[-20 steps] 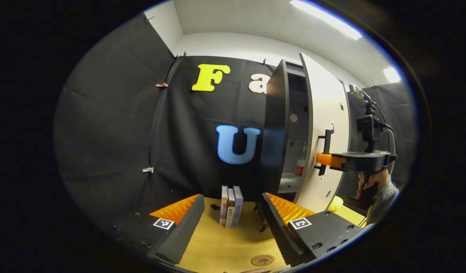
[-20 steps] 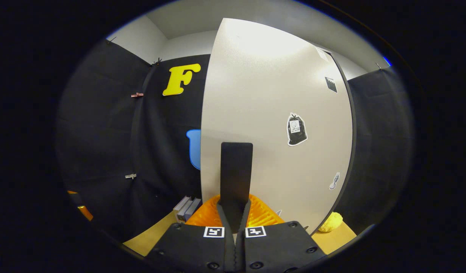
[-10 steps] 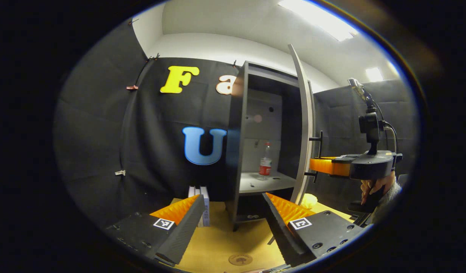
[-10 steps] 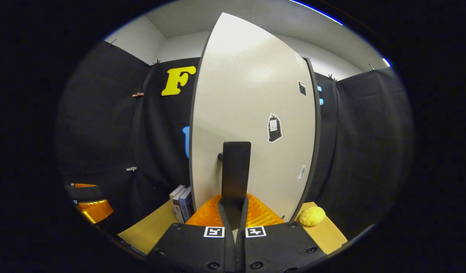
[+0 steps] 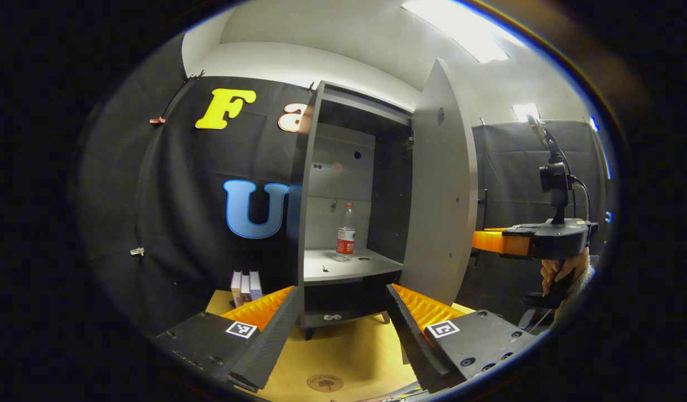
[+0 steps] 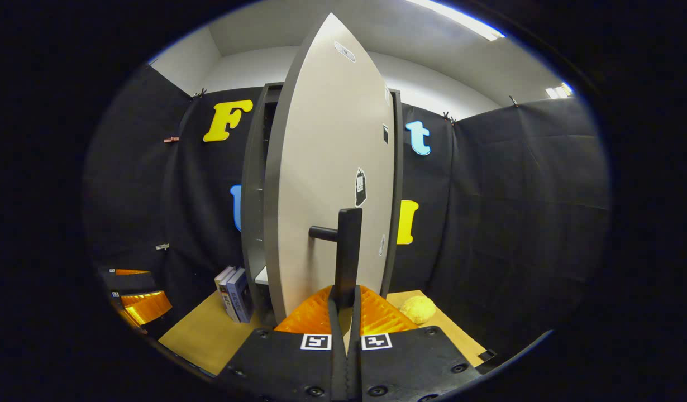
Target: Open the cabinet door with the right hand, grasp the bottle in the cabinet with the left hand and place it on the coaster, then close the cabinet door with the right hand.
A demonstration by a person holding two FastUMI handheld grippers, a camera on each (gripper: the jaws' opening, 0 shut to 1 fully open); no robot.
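The bottle (image 5: 346, 233) stands upright on the cabinet shelf (image 5: 343, 267), toward the shelf's back edge and clear of the side walls, with a small dark bit lying near the shelf's front edge. The cabinet door (image 5: 441, 190) is swung wide on its right-hand hinge, so the opening faces me. My right gripper (image 6: 343, 298) has its jaws closed tight on the lower end of the door handle (image 6: 348, 245), both fingers pressing on the bar; in the left gripper view I see it out past the door's outer face, held by a hand (image 5: 558, 271). My left gripper (image 5: 343, 298) hangs in front of the cabinet with jaws spread wide and nothing between them, the bottle framed above the gap.

I judge the opening as good as done, and the reach for the bottle is next. To do it well I should keep the door steady with the right so it can't drift back, then run the left straight in over the shelf's front edge, level, and close low on the bottle's body so it doesn't tip. The coaster (image 5: 325, 383) waits on the table (image 5: 343, 349) near its front edge, below my left jaws. The books (image 5: 246, 286) at the table's left back corner and the yellow lump (image 6: 417, 309) on the right are out of the way.
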